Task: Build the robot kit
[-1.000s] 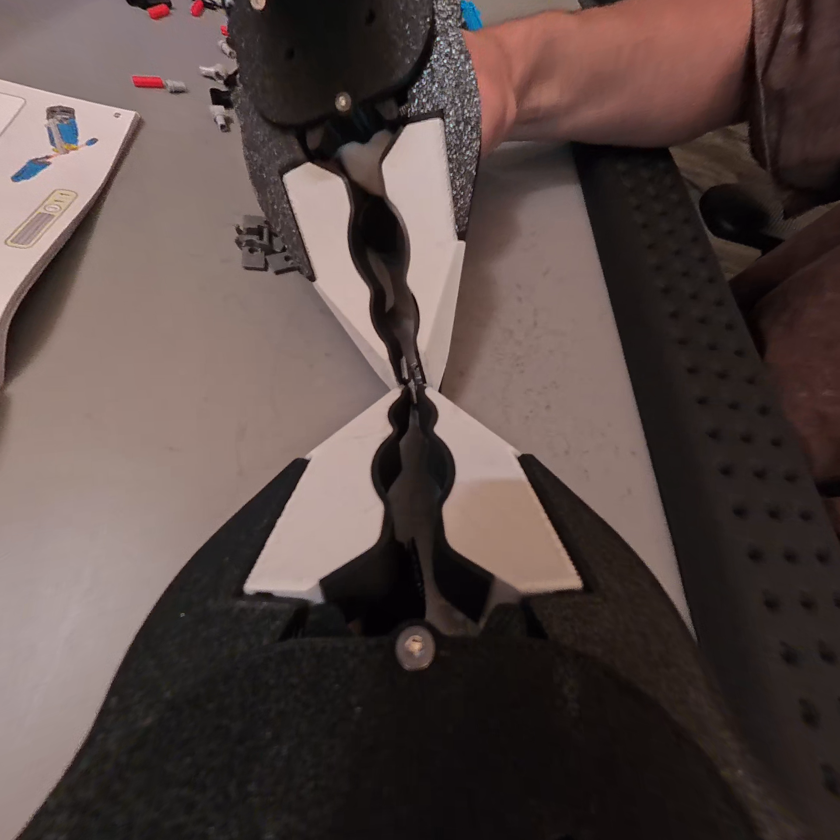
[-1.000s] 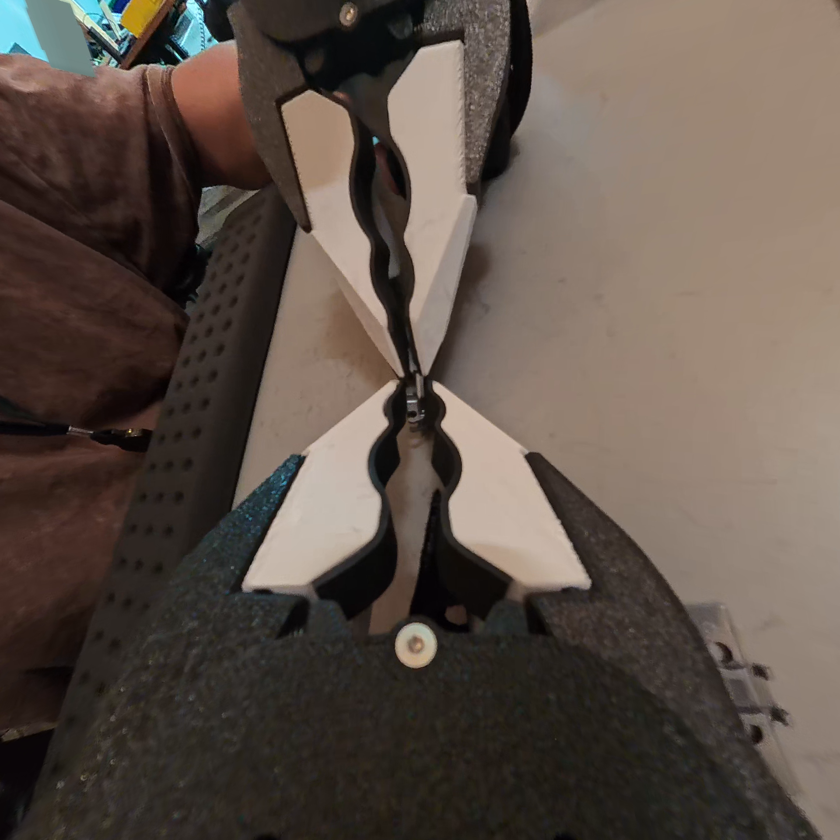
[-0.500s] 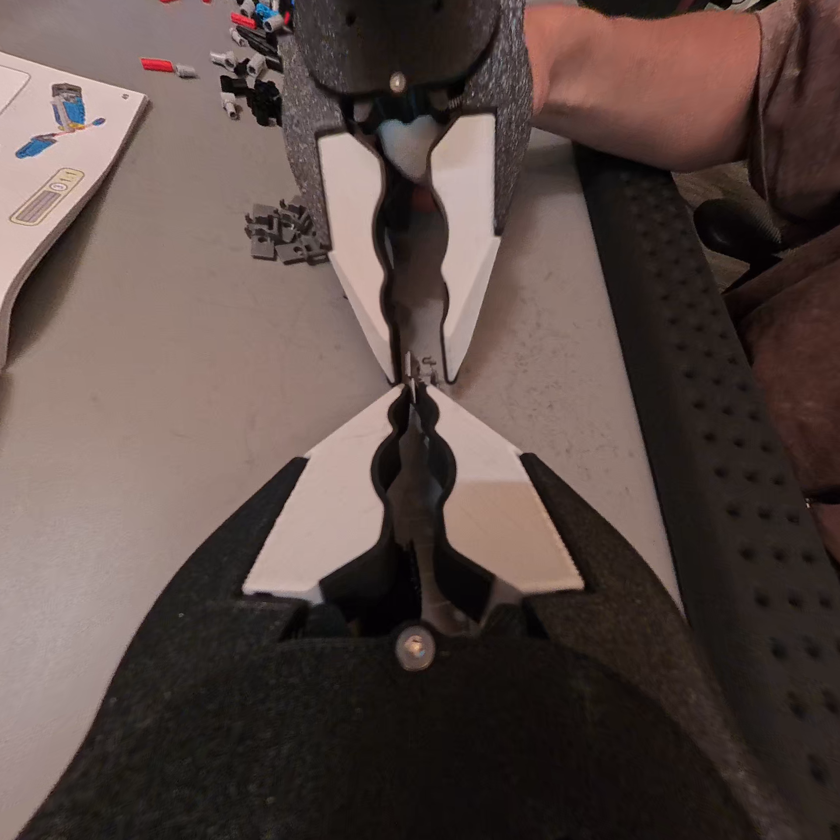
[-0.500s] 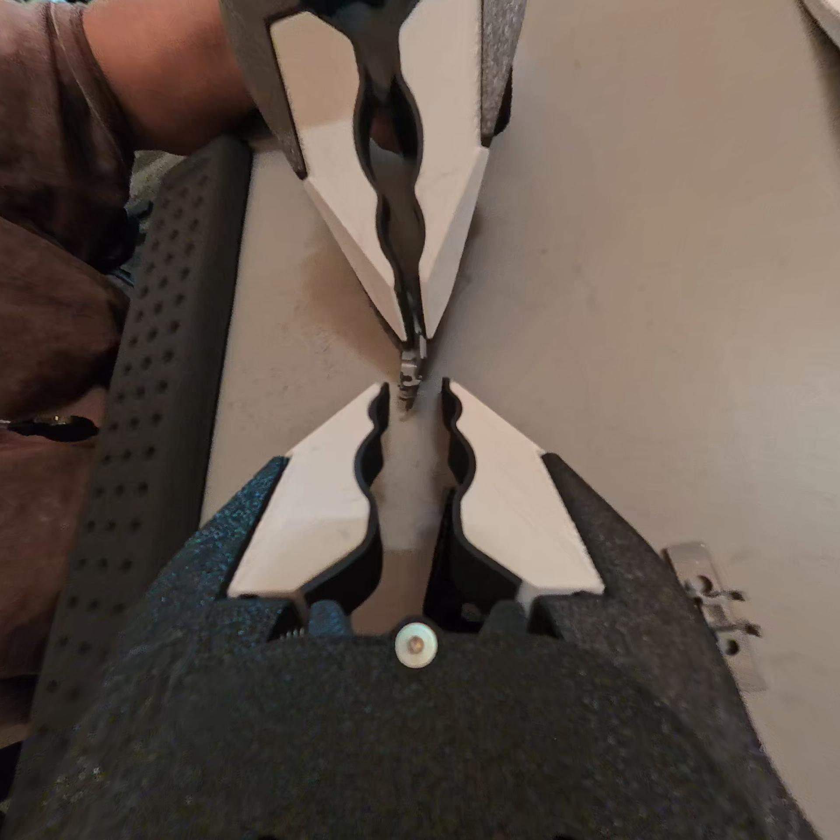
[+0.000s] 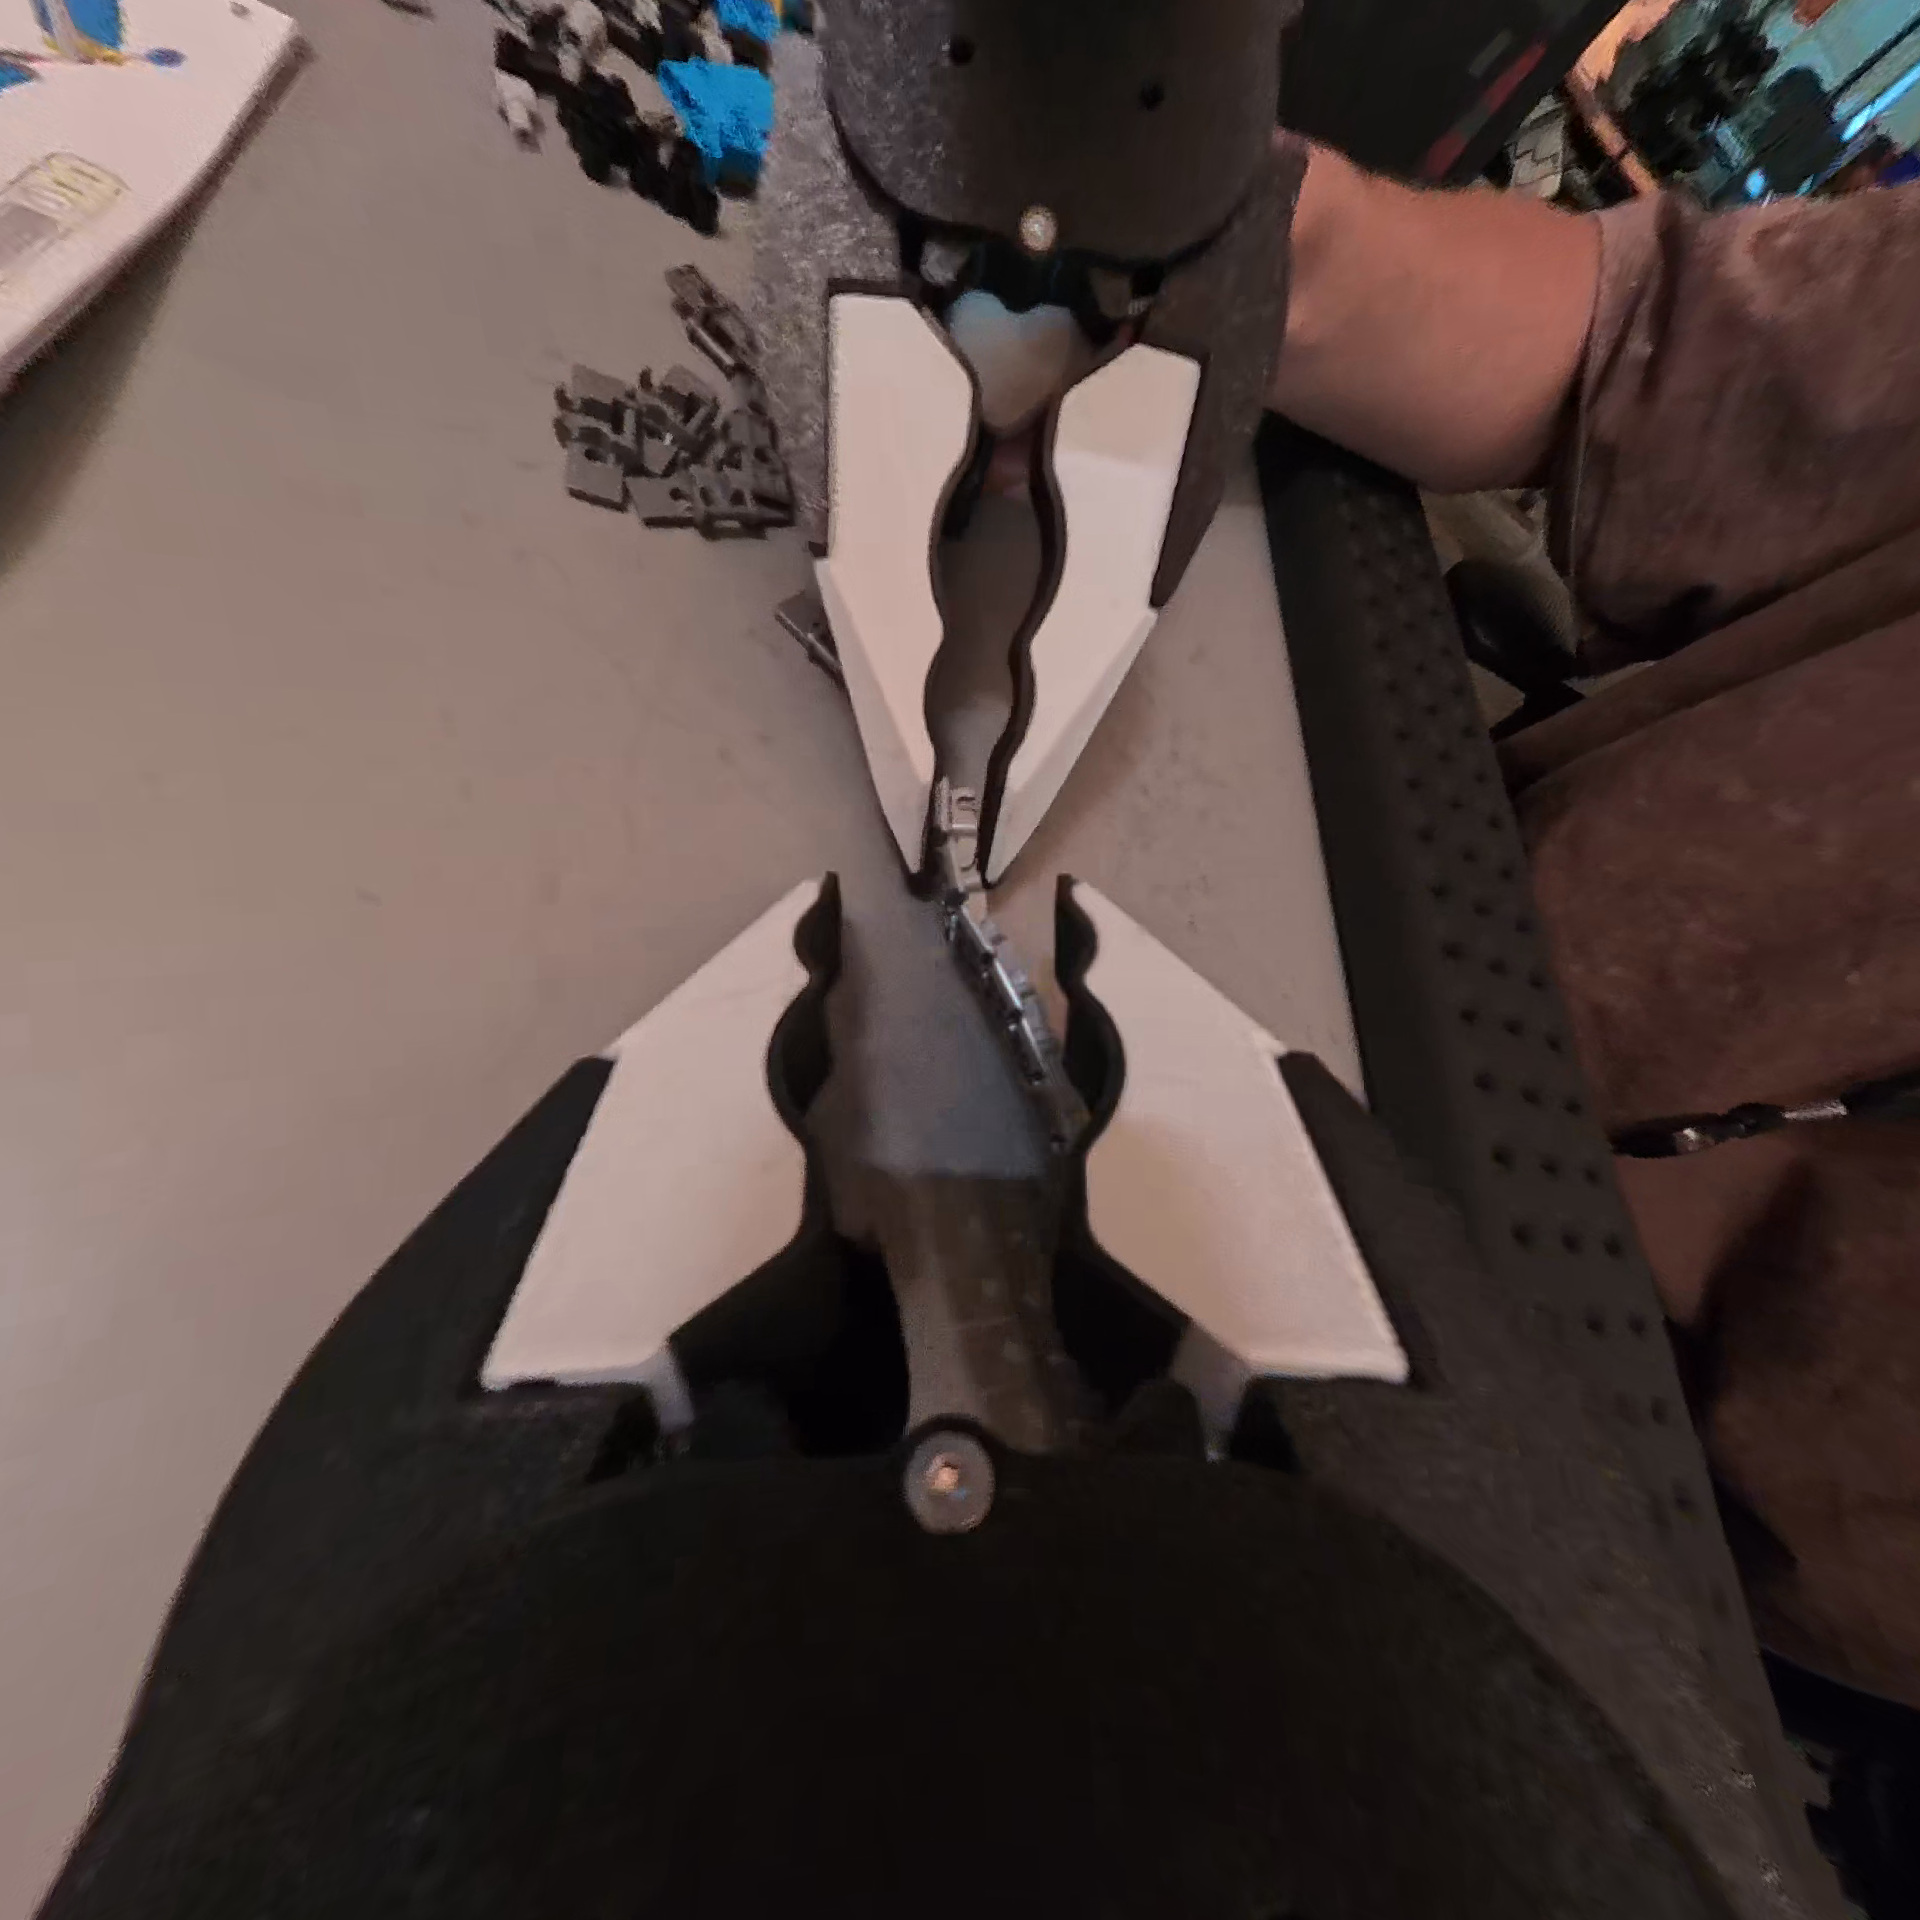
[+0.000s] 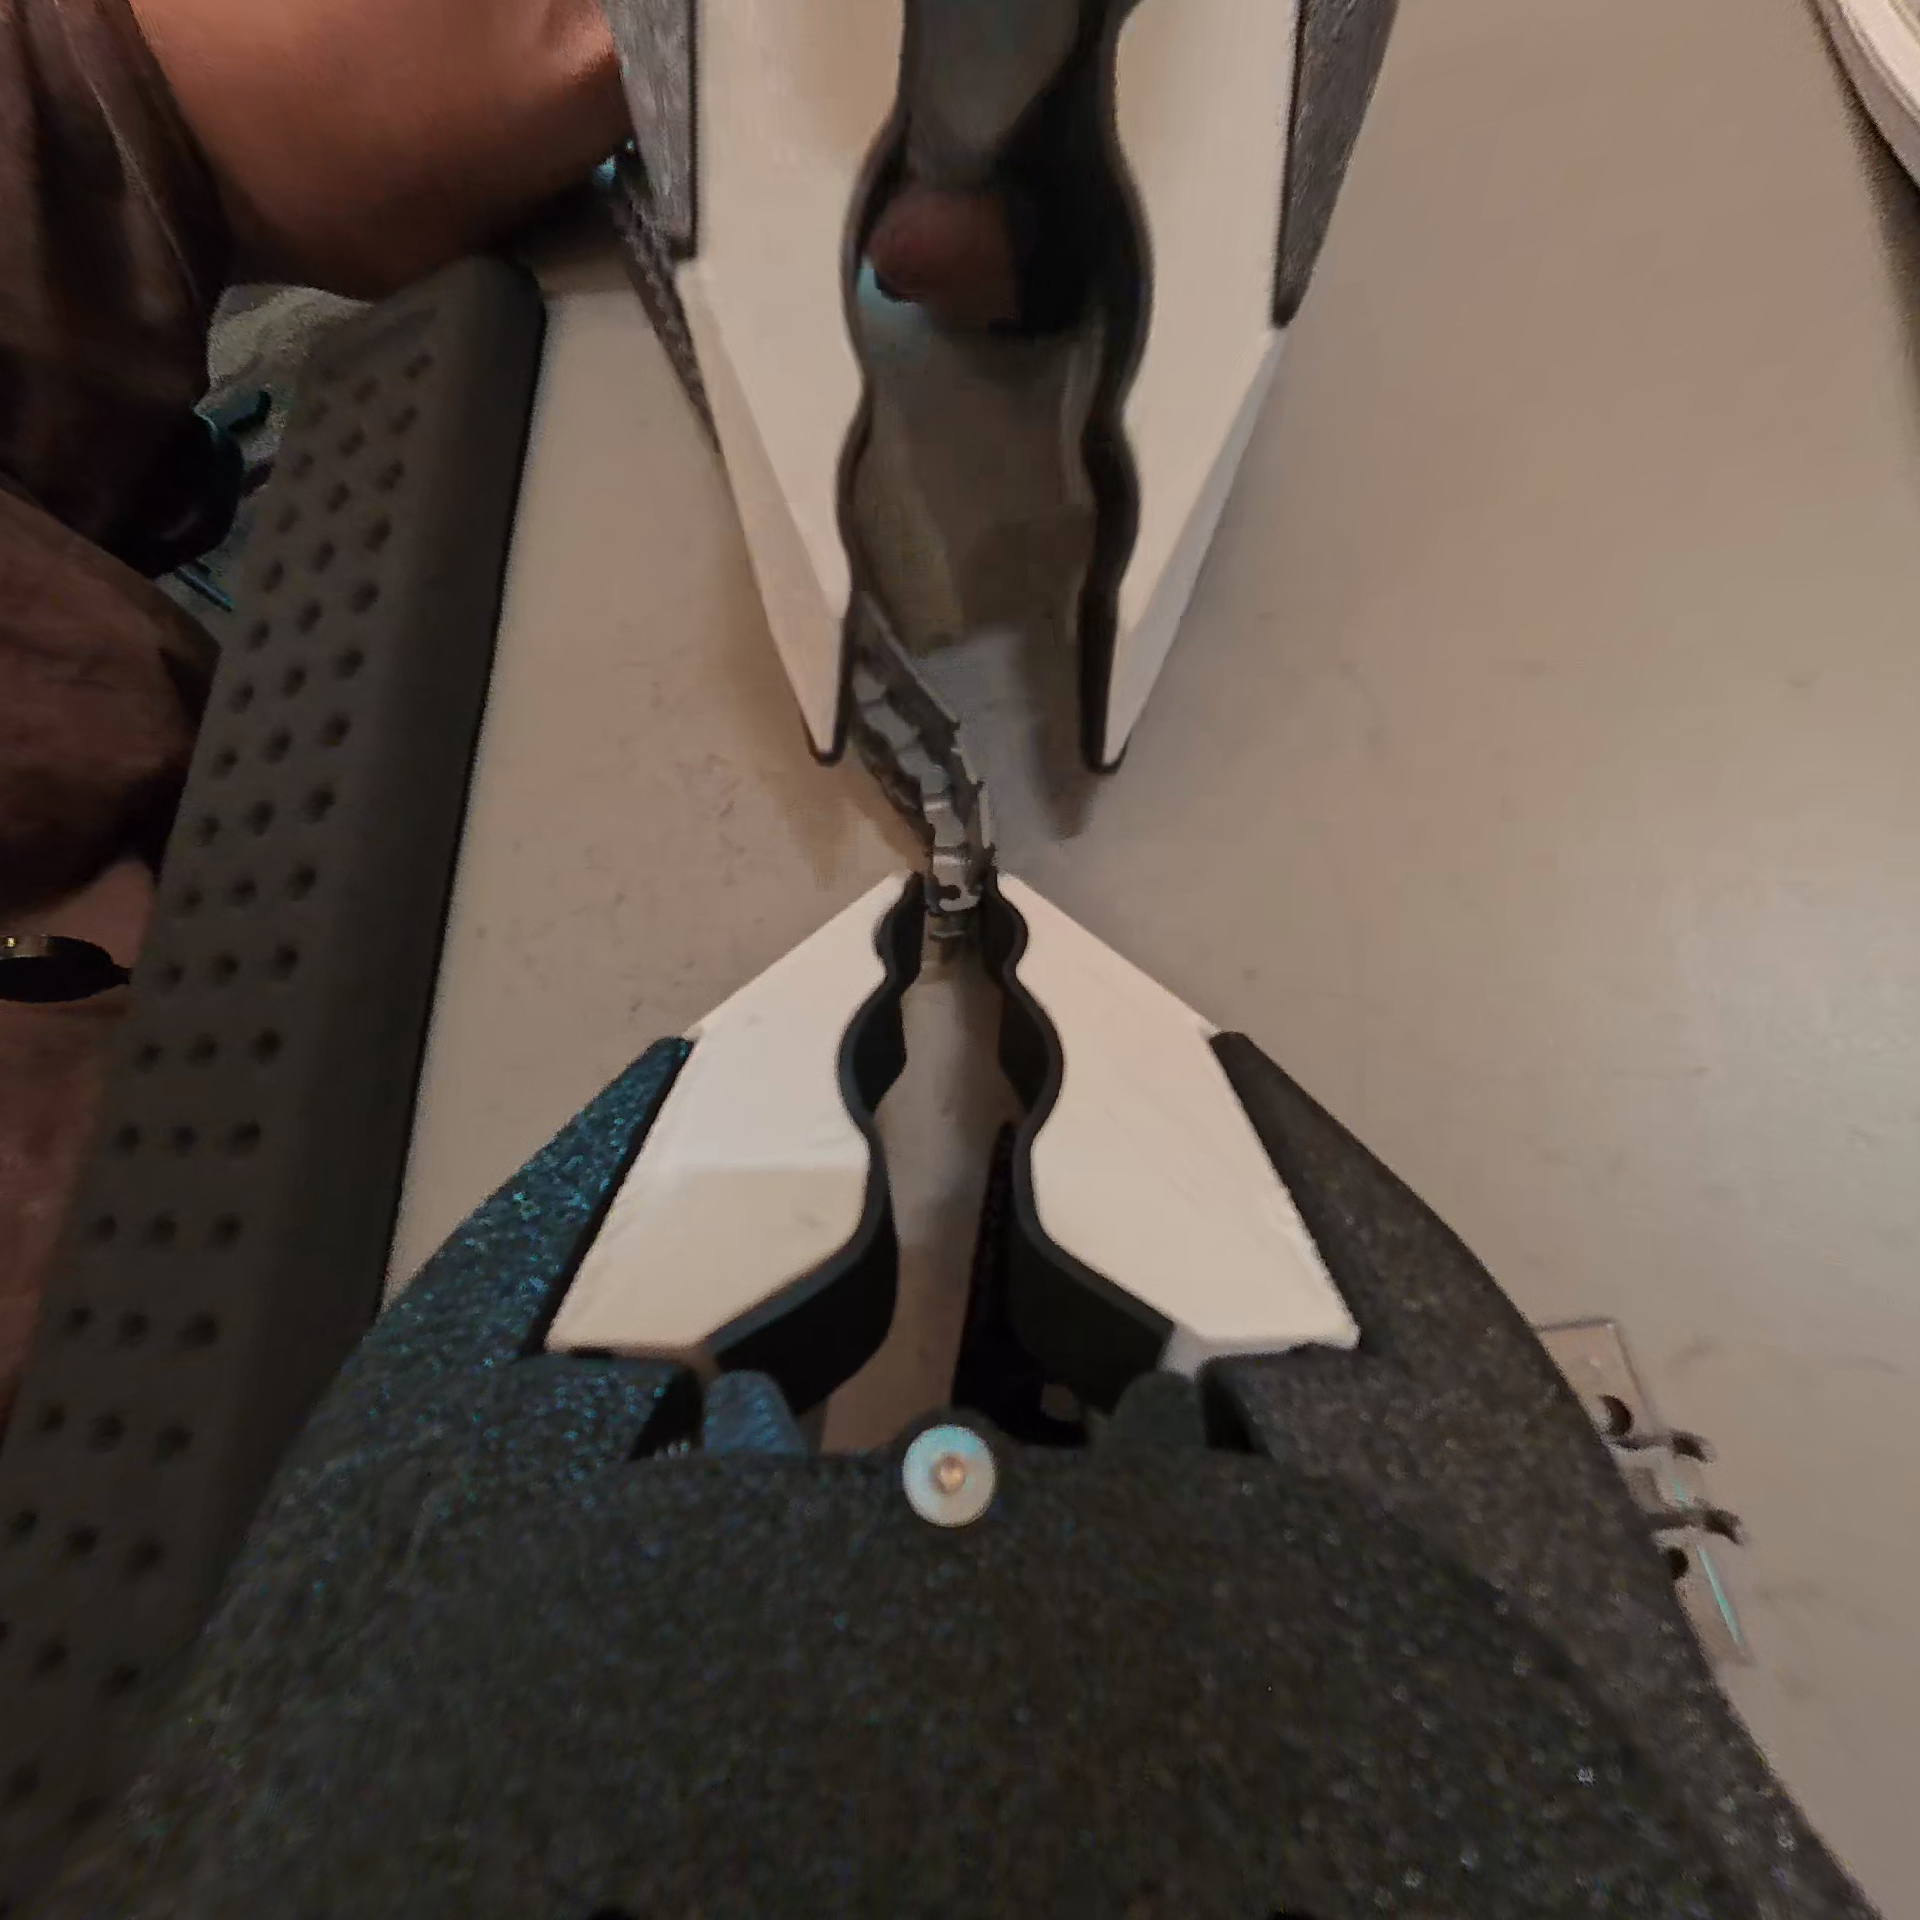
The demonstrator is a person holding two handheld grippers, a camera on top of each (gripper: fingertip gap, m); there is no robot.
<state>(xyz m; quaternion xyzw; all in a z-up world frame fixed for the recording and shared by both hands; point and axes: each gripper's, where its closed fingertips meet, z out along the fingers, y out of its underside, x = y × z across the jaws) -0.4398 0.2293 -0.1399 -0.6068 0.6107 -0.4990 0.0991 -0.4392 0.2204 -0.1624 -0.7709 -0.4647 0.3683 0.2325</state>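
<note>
Right tongs [image 6: 951, 899] clenched on one end of a grey chain [image 5: 1003, 987] above the counter [image 5: 364, 831]; left tongs [image 5: 940, 894] released, spread around its length, should regrip squarely.

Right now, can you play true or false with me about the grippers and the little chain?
1. The right gripper pinches the chain. True.
2. The left gripper is shut tight. False: its jaws stand wide apart, and the chain only runs along one finger.
3. The chain is red. False: it is grey.
4. Blue bricks lie on the table behind the right gripper. True.
</note>
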